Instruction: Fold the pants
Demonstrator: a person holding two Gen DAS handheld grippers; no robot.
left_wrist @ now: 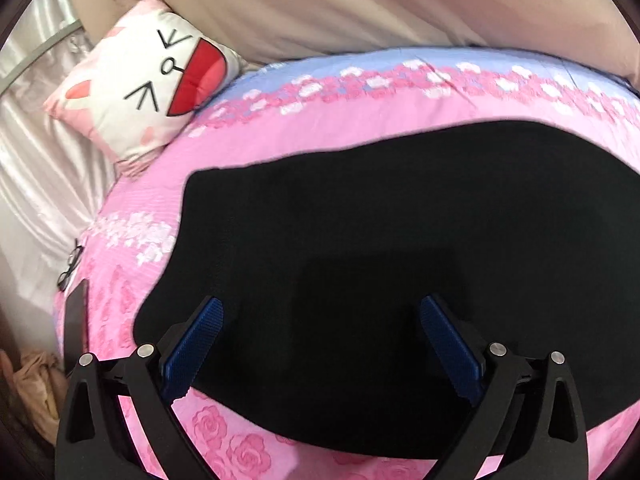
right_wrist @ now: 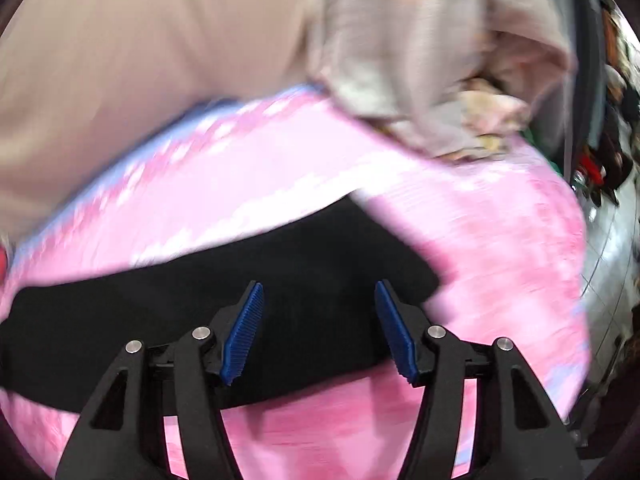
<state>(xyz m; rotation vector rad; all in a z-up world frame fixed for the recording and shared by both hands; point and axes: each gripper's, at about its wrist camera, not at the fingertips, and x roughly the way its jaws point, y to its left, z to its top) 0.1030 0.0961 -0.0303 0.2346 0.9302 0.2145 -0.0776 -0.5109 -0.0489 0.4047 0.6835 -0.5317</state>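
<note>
The black pants [left_wrist: 400, 240] lie flat on a pink flowered bedspread [left_wrist: 248, 136], folded into a broad dark slab. My left gripper [left_wrist: 322, 304] hovers over their near left part, its blue pads [left_wrist: 192, 348] spread wide with nothing between them. In the right wrist view, which is blurred, the pants [right_wrist: 200, 312] stretch across as a dark band ending in a corner at the right. My right gripper [right_wrist: 319, 288] is above that band, jaws partly apart and empty, blue pads [right_wrist: 242, 332] clear of the cloth.
A white and pink cartoon-face cushion [left_wrist: 148, 80] leans at the bed's far left. Beige bedding [left_wrist: 320, 4] lies along the far side. Glasses [left_wrist: 70, 266] and a dark phone [left_wrist: 76, 316] rest at the left edge. A crumpled beige garment [right_wrist: 440, 72] sits at the far right.
</note>
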